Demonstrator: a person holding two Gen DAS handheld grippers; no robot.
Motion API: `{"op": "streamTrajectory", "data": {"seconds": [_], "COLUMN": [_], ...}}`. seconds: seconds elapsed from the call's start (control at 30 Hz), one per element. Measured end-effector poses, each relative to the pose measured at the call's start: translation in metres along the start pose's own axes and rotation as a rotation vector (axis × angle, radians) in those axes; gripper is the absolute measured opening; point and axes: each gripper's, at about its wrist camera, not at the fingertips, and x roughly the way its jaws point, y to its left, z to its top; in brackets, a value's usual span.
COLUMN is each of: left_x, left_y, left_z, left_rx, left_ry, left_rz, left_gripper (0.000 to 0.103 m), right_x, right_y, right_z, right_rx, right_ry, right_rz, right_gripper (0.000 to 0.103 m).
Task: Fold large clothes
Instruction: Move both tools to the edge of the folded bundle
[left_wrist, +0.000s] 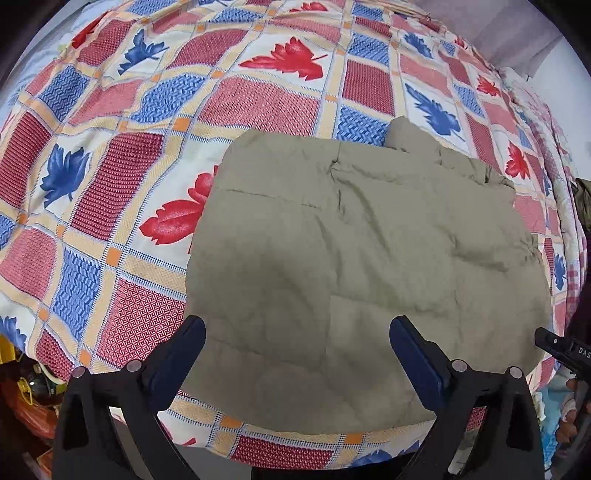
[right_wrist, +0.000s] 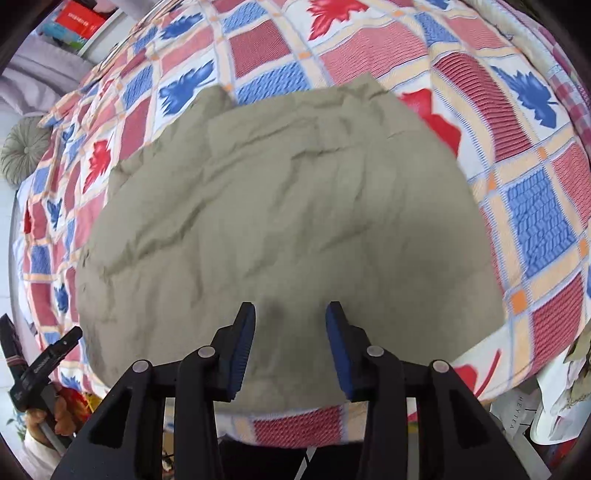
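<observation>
A khaki padded garment (left_wrist: 369, 258) lies folded into a rough rectangle on the checked leaf-print bedspread (left_wrist: 129, 184), close to the bed's near edge. My left gripper (left_wrist: 297, 325) hovers over its near part, jaws spread wide with nothing between them. In the right wrist view the same garment (right_wrist: 288, 203) fills the middle of the bedspread (right_wrist: 535, 184). My right gripper (right_wrist: 291, 308) stands above its near edge, jaws partly apart, and no cloth is between the blue pads. Each view catches the other gripper at its side edge (left_wrist: 561, 349) (right_wrist: 48, 358).
A round grey cushion (right_wrist: 22, 151) rests at the bed's far left, with a shelf holding a red box (right_wrist: 77, 22) behind it. A white bag (right_wrist: 517, 410) stands beside the bed on the right. Colourful clutter (left_wrist: 26, 387) sits on the floor at the left.
</observation>
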Motion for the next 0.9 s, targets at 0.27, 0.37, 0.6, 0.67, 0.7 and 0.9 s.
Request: {"op": "streamTrajectory", "data": {"seconds": [0.27,0.37,0.6,0.67,0.7,0.9], "left_x": [-0.01,-0.005,0.004,0.004,0.004,0.009], "left_y": [-0.013,-0.013,-0.005,-0.003,-0.001,0.008], "left_z": [-0.01,-0.009,-0.008,-0.006,-0.006,-0.003], "left_rx": [0.023,0.033,0.051,0.047,0.044,0.028], "left_ry": [0.014,0.024,0.037,0.041,0.039,0.035], "left_rz": [-0.01,-0.008,0.016,0.015,0.014,0.047], "left_gripper": [0.101,0.101,0.101,0.101,0.101,0.101], "right_x": [0.002,0.004,0.021,0.022,0.022,0.017], "right_y": [0.037,0.05,0.07,0.075,0.078,0.098], "right_z": [-0.017,-0.021,-0.031,-0.034,-0.035,-0.037], "right_rx": [-0.058,-0.09,-0.136,-0.141,-0.148,-0.197], "right_ry": [0.043,0.06,0.09,0.092,0.089,0.033], "right_rz": [0.01,0.022,0.036,0.043,0.045,0.072], "right_gripper": [0.046,0.059,0.081,0.081,0.086,0.103]}}
